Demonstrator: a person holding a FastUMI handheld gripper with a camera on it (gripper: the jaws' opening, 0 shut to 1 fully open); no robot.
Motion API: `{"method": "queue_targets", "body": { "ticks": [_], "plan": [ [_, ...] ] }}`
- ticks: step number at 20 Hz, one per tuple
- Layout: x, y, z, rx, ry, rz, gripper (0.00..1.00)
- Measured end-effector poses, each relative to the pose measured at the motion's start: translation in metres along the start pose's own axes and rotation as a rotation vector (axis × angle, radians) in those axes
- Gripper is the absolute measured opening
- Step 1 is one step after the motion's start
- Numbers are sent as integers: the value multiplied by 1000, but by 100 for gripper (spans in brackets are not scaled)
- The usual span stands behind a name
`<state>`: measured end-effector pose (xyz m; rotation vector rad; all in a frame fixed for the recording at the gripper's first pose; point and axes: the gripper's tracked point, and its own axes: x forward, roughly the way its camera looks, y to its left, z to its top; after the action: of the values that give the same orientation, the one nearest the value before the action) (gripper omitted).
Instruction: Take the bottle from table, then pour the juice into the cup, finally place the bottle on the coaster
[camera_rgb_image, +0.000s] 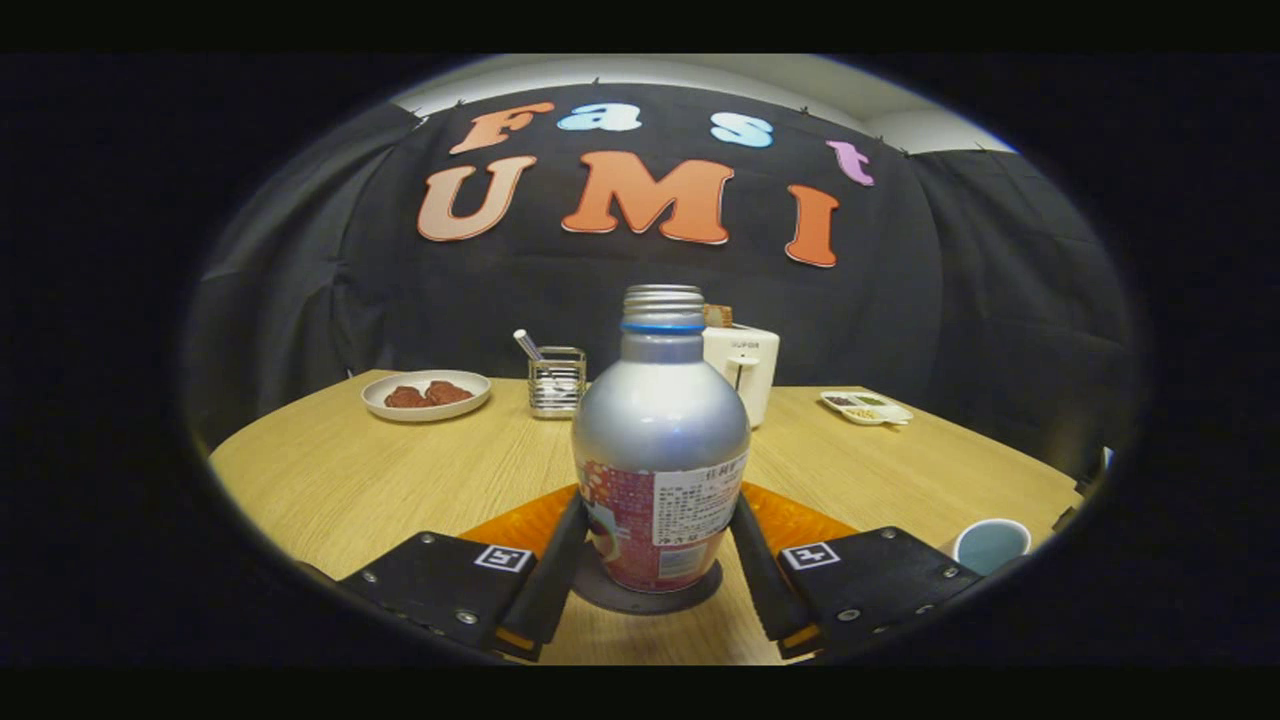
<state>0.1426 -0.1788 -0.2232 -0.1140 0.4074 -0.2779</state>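
Both fingers (560, 560) of the gripper (660, 565) are clamped on the bottle's (660, 450) labelled lower half, one at 9 o'clock, one at 3. It's standing upright on a dark round coaster (647, 598), orange mat (800, 520) behind. Cup (990, 545) sits at the bottle's 4 o'clock. Farther out on the table (330, 480): plate (426, 394) at 10, toaster (745, 365) at 1.

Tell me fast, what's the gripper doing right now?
Gripper: shut on the bottle, one finger pressed to each side; the bottle stands upright on the dark coaster.
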Motion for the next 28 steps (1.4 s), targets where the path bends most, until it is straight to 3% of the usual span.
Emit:
{"method": "queue_targets", "body": {
  "ticks": [5,7,8,21,28],
  "plan": [
    [-10,-7,0,28,3,-19,82],
    [-16,-5,5,53,-17,-6,95],
    [-20,-6,8,53,-27,-12,97],
    [-130,-12,78,66,-236,23,97],
    [-192,5,90,152,-270,112,97]
  ]
}}
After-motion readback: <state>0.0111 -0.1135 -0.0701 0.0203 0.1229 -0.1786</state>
